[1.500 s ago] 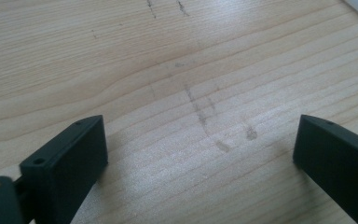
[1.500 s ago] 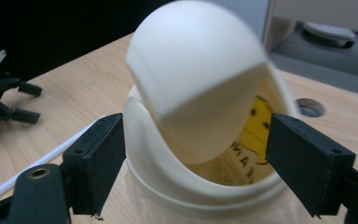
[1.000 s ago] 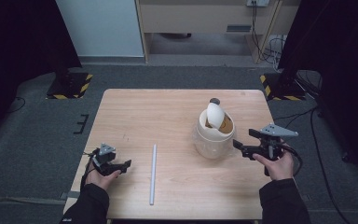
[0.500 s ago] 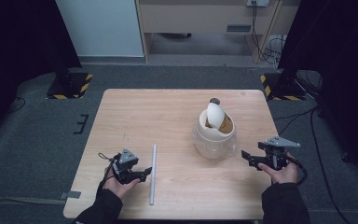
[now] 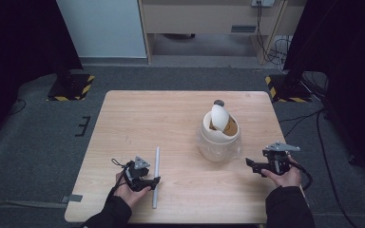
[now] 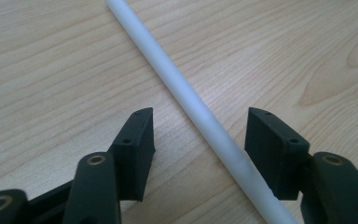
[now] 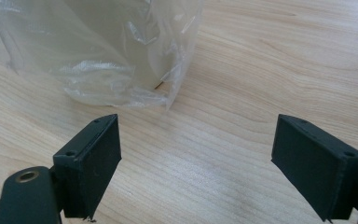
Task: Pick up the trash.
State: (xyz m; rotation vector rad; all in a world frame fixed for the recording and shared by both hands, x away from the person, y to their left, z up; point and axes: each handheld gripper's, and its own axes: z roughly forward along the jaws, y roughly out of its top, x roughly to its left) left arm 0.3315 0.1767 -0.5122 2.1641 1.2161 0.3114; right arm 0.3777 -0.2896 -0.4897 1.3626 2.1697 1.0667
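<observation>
The left gripper (image 5: 155, 181) has slid right across the table (image 5: 123, 123) to the white rod (image 5: 156, 175) — jaws just closing, astride it — while the right gripper (image 5: 250, 164) sank lower.

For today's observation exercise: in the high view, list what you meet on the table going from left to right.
left gripper → white rod → cup wrapped in clear plastic → right gripper
</observation>
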